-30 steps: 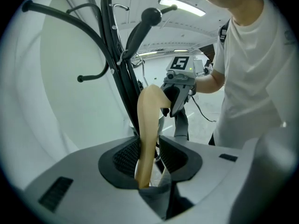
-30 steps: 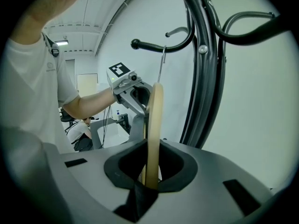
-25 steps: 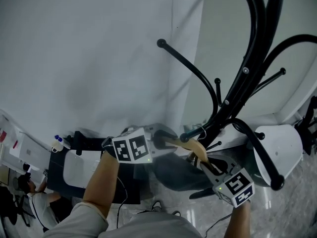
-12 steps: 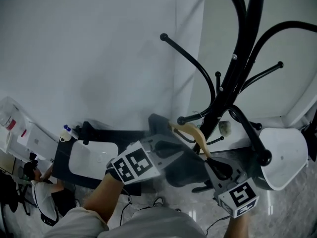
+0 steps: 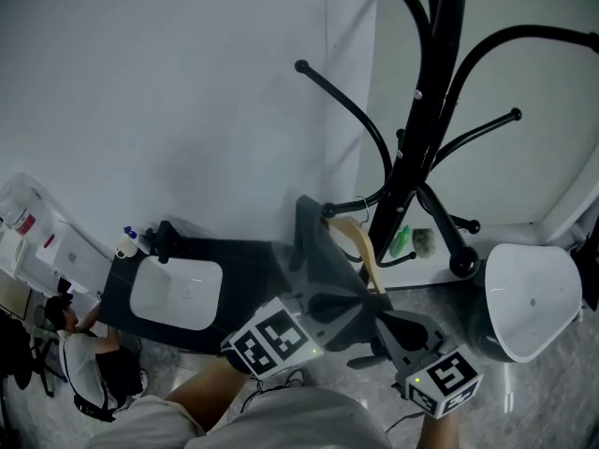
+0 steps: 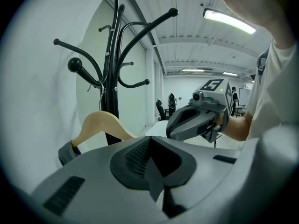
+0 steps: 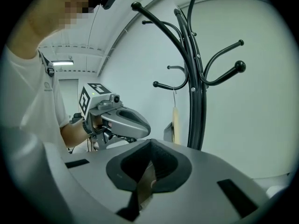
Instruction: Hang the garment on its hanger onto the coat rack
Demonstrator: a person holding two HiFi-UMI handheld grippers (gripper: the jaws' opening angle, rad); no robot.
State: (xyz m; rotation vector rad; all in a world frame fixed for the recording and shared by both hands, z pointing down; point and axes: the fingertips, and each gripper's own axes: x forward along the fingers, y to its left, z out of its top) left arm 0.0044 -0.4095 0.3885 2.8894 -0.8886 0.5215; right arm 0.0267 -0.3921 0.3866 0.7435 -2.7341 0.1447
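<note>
**A:** Where is the garment?

**B:** A grey garment (image 5: 314, 241) is draped over a pale wooden hanger (image 5: 363, 246). The hanger's thin wire hook appears to sit over one of the lower curved arms of the black coat rack (image 5: 412, 148), close to the pole. From the right gripper view the hanger shows edge-on, hanging straight down beside the pole. Neither gripper touches it.

**A:** What are the two grippers doing?

**B:** Both are held low in front of the rack, side by side, pointing towards it. The left gripper (image 6: 152, 164) is closing its jaws right down to a shut line, and nothing is between them. The right gripper (image 7: 147, 164) also has its jaws together, with nothing caught in them.

**A:** So is the job done?

**B:** It looks that way, since the hanger seems to carry its own weight on the rack arm.

**A:** If it needed adjusting, how would it handle?

**B:** I judge the wooden hanger to be stiff and light, so it should give the jaws a firm surface. The cloth is soft and would slide or bunch if pinched by itself. The hook is thin, and the hanger could swing or slip off the arm. The best hold is probably the bare wood near the neck, just below the hook.
</note>
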